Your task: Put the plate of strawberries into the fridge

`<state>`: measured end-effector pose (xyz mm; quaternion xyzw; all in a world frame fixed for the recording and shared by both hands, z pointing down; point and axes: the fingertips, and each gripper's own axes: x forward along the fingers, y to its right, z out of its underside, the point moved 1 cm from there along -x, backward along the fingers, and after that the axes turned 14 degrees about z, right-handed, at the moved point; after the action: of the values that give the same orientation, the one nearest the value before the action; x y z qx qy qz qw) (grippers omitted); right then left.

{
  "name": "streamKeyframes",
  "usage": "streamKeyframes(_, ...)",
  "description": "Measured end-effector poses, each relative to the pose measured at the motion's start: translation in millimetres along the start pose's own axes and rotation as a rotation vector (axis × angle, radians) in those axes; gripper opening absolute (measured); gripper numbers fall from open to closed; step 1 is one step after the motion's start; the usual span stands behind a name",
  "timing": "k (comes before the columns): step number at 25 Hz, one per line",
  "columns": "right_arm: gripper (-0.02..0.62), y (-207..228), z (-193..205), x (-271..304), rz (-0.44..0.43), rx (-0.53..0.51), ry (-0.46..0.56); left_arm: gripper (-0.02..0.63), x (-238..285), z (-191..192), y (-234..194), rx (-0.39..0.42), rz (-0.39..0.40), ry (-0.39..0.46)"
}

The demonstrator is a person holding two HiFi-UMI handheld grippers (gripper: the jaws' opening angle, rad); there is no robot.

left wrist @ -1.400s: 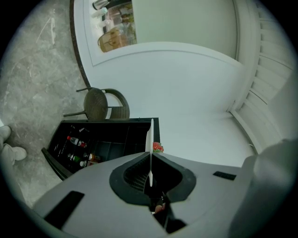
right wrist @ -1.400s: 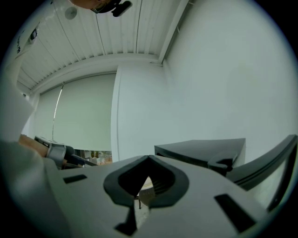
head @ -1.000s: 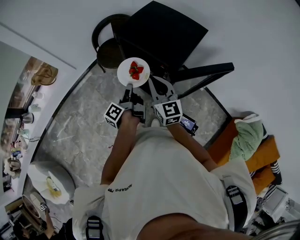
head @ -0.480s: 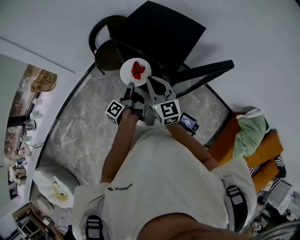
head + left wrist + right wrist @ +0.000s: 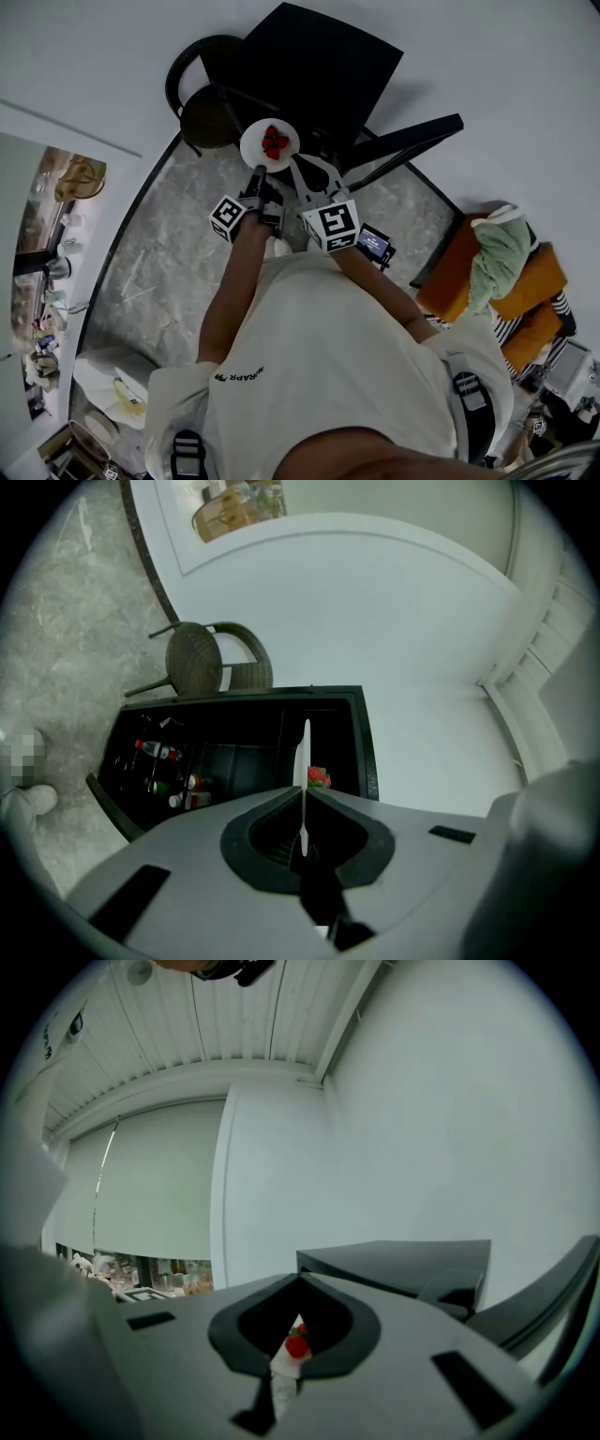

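Plate (image 5: 253, 150) (strawberries (image 5: 273, 142) aboard), left gripper (image 5: 258, 172) clamping rim

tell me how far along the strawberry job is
Done: the fridge stands open and the plate of strawberries is picked up. In hand: the left gripper and right gripper both clamp its rim, holding it just before the fridge. Left: set it inside and let go.

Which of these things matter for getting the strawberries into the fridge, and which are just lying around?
For the job: plate, strawberries, open fridge, left hand-held gripper and right hand-held gripper, both shut on the plate.
Just lying about: wicker chair, green cloth, bottles already in the fridge.
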<state>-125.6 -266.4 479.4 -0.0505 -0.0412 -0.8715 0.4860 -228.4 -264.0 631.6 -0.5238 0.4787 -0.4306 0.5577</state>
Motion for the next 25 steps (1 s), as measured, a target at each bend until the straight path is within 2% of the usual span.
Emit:
streamKeyframes(14, 0.012, 7.7, 0.2, 1.2, 0.031, -0.012, -0.005, 0.011, 39.1, 9.2, -38.4, 0.007, 0.024, -0.128)
streamKeyframes(25, 0.012, 6.6, 3.3, 0.2, 0.030, -0.021, -0.013, 0.011, 59.1, 13.4, -57.3, -0.015, 0.031, -0.170)
